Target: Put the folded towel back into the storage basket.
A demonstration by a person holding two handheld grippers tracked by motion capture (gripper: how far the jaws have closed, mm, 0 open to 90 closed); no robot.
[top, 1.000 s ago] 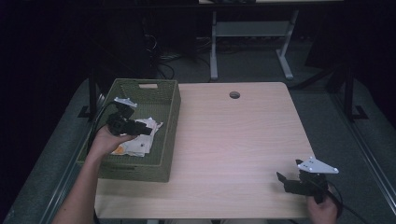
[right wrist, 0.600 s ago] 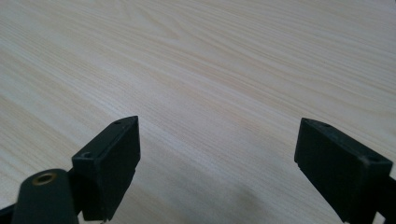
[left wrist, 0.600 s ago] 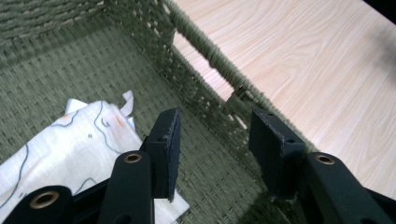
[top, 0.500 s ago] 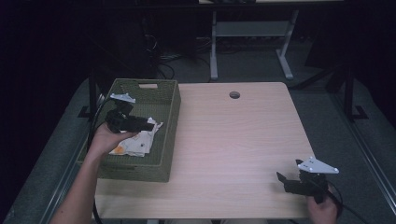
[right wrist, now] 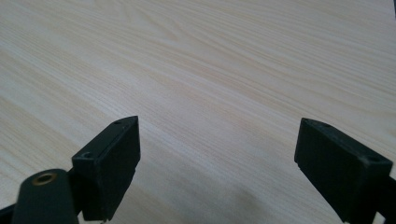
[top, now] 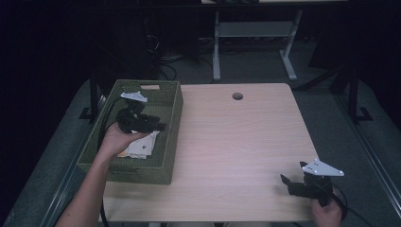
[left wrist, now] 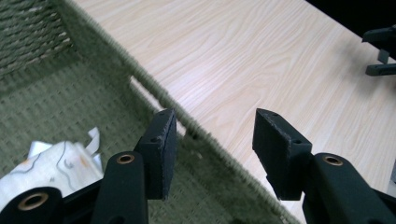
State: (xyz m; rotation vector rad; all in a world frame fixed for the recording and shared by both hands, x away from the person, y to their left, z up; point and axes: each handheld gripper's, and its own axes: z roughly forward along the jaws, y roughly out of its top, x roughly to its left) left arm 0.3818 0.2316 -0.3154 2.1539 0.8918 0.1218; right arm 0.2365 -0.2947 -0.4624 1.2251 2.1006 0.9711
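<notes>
The worktop (top: 246, 142) carries a green woven basket (top: 168, 137) along its left edge. Inside the basket lies a crumpled white wrapper (top: 142, 146). Above the wrapper, over the basket's right wall, hang the left tongs (top: 158, 126) — jaws just been opening, nothing between them. Well right of the basket, near the front edge, the right tongs (top: 286, 182) are spread wide — released.

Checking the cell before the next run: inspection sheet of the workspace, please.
Surface: light wood table, round grommet hole near far edge.
Job's things: green woven basket at table's left; crumpled white packet lying inside.
Clutter: nothing seen.
Grippers: left tool over the basket, jaws just been opening, nothing between them; right tool open, empty, near front right corner.
Cables: black cable trailing from left tool.
Surroundings: dark room, metal desk frame behind.
</notes>
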